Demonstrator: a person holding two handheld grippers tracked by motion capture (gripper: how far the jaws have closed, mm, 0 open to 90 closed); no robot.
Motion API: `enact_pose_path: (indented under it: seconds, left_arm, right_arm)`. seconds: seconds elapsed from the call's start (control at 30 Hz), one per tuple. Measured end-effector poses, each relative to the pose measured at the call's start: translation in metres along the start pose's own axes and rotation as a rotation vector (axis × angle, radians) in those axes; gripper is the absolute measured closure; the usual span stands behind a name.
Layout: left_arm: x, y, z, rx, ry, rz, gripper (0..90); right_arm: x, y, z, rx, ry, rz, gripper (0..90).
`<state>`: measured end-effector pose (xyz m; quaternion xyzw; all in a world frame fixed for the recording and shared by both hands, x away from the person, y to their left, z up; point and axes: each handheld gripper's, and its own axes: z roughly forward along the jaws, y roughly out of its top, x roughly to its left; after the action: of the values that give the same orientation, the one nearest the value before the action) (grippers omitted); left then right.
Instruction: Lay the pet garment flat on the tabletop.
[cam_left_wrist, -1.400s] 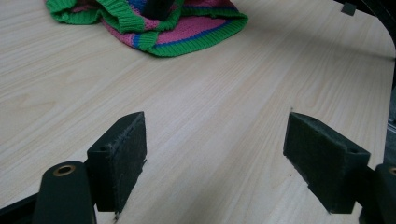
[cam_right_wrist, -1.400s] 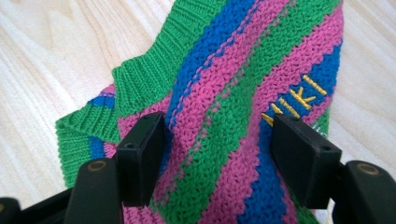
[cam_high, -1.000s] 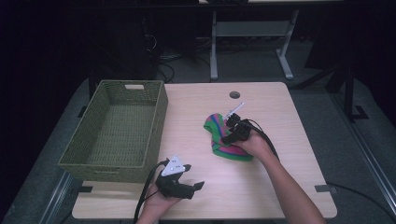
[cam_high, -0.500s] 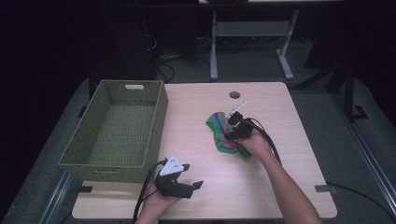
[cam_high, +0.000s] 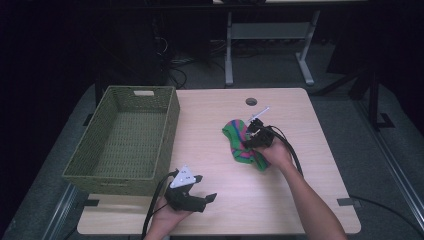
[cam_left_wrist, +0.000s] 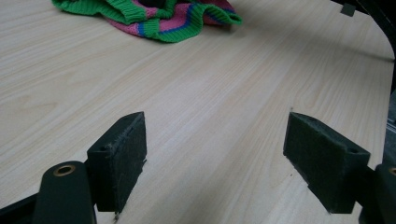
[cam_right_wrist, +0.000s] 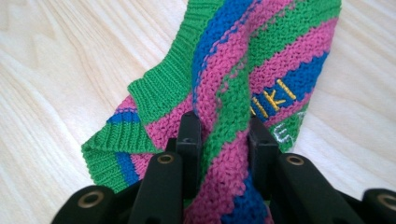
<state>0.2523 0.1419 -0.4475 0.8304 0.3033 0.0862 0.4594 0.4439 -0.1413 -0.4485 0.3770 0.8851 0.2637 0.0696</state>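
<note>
Pinching a fold of the striped knit sock (cam_right_wrist: 261, 70) mid-table, right gripper (cam_high: 254, 135) has jaws closed on it, the basket (cam_high: 125, 135) lying well off to its left, nearer the idle, wide-open left gripper (cam_high: 192, 197).

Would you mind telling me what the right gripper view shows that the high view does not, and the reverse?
The right gripper view alone shows the yellow stitched letters on the striped knit and a fold pinched between the right gripper jaws. The high view alone shows the green basket, the open left gripper and the table's cable hole. Both show the knit on the wooden table.
</note>
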Motion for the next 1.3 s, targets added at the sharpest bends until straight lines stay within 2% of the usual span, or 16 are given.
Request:
enact_pose_path:
  seconds: [0.17,0.37,0.5,0.77,1.0,1.27,1.3]
  left_arm:
    - [0.001,0.0,0.0,-0.002,-0.003,-0.003,21.1]
    - [0.0,0.0,0.001,-0.001,-0.006,-0.003,21.1]
    - [-0.001,0.0,0.003,0.004,-0.008,0.0,21.1]
    - [-0.001,0.0,0.003,0.005,-0.011,-0.005,21.1]
    - [0.0,0.0,0.003,0.002,-0.013,-0.006,21.1]
    - [0.0,0.0,0.003,0.003,-0.01,-0.003,21.1]
    - [0.0,0.0,0.003,0.001,-0.012,-0.004,21.1]
  right_arm:
    - [-0.005,-0.002,-0.007,-0.006,0.006,0.006,72.5]
    - [-0.015,-0.007,-0.025,-0.045,0.013,0.03,72.6]
    - [-0.019,-0.009,-0.036,-0.063,0.011,0.027,72.6]
    - [-0.025,-0.012,-0.057,-0.106,0.053,0.027,72.4]
    - [-0.023,-0.013,-0.071,-0.131,0.065,0.021,72.3]
    - [-0.014,-0.012,-0.081,-0.168,0.096,-0.033,72.3]
    - [-0.012,-0.012,-0.083,-0.166,0.105,-0.028,72.3]
